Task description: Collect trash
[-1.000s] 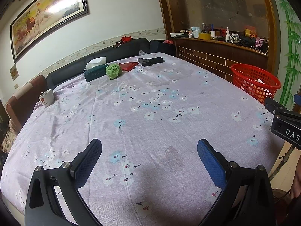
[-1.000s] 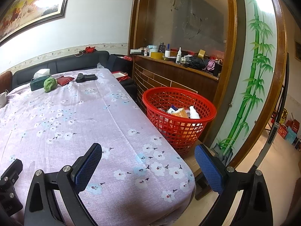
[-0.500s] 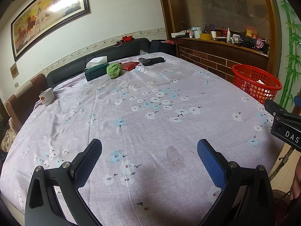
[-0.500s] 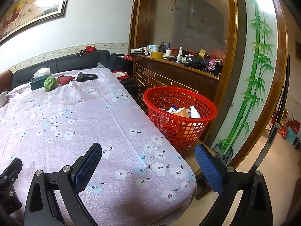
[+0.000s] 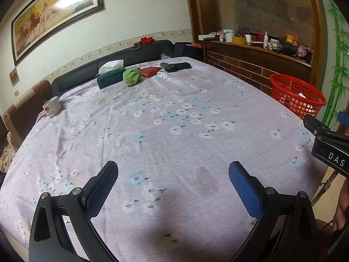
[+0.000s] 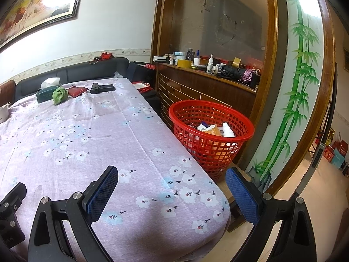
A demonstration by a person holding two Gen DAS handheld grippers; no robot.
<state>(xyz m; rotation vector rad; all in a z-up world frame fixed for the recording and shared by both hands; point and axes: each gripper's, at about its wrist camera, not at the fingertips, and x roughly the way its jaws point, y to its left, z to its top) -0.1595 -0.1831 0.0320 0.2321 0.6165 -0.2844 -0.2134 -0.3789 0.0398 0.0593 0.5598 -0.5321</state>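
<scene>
A red mesh basket stands on the floor off the table's right side, holding boxes and a white bottle; it also shows in the left wrist view. My left gripper is open and empty above the near part of the flowered tablecloth. My right gripper is open and empty above the table's near right corner, short of the basket. At the far end lie a green crumpled cloth, a red packet and a black object.
A green tissue box sits beside the green cloth. A white cup stands at the table's left edge. A dark sofa runs behind the table. A wooden counter with bottles and clutter stands behind the basket.
Both grippers have drifted back slightly from the table; the far objects appear a little farther off. Both stay open and empty.
</scene>
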